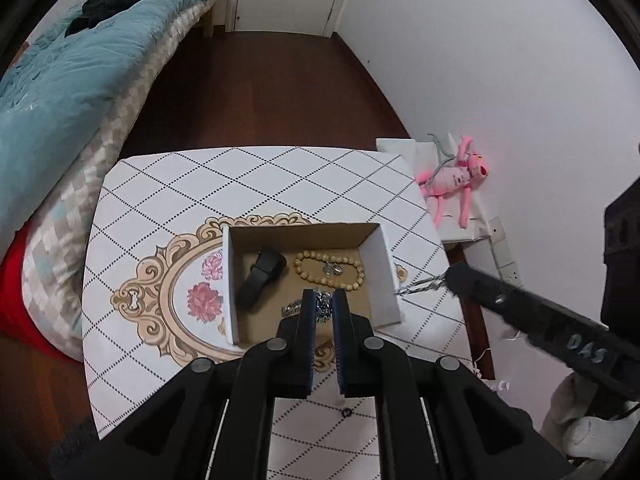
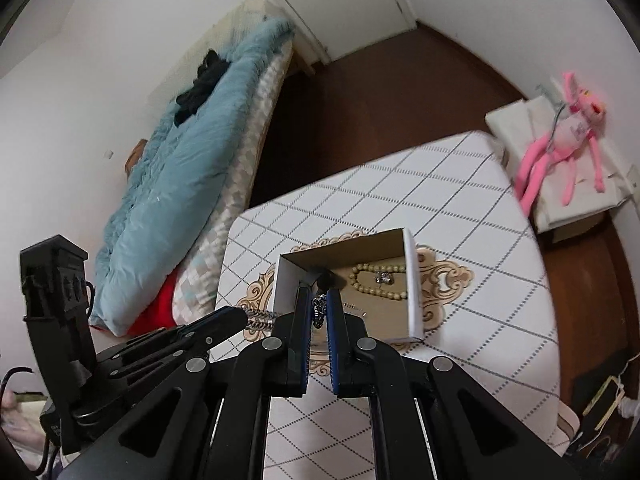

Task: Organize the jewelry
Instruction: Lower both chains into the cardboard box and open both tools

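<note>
An open cardboard box (image 1: 382, 276) (image 2: 414, 292) stands on the patterned table (image 1: 256, 184) (image 2: 440, 200). Inside lie a black strap (image 1: 260, 276), a beige bead bracelet (image 1: 330, 274) (image 2: 378, 280) and a small silver piece (image 1: 332, 269) (image 2: 384, 278) within the bracelet's loop. My left gripper (image 1: 324, 298) (image 2: 242, 316) hangs over the box's near side, shut on a silver chain (image 1: 325, 307) (image 2: 260, 317). My right gripper (image 2: 318, 294) (image 1: 450, 276) is just right of the box, also shut on silver chain (image 2: 318, 312) (image 1: 418, 285). Whether it is one chain I cannot tell.
A bed with a blue duvet (image 1: 80, 60) (image 2: 180, 168) runs along the table's left. A pink plush toy (image 1: 456, 180) (image 2: 568, 136) lies on white boxes past the table's right corner. Dark wood floor (image 1: 260, 92) and a white door lie beyond.
</note>
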`<control>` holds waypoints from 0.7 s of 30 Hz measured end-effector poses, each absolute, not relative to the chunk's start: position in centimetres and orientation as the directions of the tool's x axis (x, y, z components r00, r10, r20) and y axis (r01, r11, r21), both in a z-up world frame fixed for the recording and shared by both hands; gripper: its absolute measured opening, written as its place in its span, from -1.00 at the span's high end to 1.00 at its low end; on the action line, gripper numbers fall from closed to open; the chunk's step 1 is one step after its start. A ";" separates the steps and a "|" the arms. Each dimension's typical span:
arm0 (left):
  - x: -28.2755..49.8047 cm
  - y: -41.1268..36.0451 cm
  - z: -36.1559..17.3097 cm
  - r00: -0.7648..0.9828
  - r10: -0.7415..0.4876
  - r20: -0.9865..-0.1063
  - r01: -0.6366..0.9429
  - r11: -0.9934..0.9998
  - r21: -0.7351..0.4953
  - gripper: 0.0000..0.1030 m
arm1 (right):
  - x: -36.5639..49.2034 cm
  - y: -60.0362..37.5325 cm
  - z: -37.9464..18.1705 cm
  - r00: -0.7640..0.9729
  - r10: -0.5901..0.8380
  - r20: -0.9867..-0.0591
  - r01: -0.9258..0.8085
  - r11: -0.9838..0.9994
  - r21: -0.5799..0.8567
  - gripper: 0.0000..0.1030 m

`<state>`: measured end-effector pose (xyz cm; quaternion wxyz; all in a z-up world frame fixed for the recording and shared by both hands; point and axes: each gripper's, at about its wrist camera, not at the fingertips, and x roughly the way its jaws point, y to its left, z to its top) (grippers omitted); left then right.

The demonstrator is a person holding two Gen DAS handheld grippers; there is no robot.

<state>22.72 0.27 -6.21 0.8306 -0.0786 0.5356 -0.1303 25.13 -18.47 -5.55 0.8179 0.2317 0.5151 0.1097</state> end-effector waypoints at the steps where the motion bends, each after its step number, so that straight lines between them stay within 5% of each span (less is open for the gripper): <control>1: 22.9 0.3 -6.4 0.388 -0.302 -0.871 0.129 0.953 -0.273 0.89 | 25.7 -18.4 -6.1 0.426 0.421 -0.801 0.064 0.869 0.490 0.85; 13: 25.2 1.5 -9.8 0.296 -0.154 -0.943 0.024 0.988 -0.153 0.75 | 29.3 -17.4 -13.1 0.199 0.334 -0.922 0.087 0.931 0.356 0.80; 15: 25.2 1.8 -10.1 0.301 -0.126 -0.945 0.014 0.992 -0.128 0.49 | 29.5 -17.7 -13.2 0.197 0.322 -0.926 0.094 0.934 0.345 0.37; 17: 25.1 2.0 -10.2 0.311 -0.088 -0.946 0.000 0.996 -0.092 -0.14 | 29.5 -18.1 -13.2 0.203 0.321 -0.925 0.099 0.933 0.346 0.00; 21: 24.5 2.3 -10.5 0.346 -0.008 -0.938 -0.011 1.000 -0.013 -0.46 | 29.1 -18.2 -12.3 0.246 0.204 -0.947 0.082 0.970 0.231 -0.02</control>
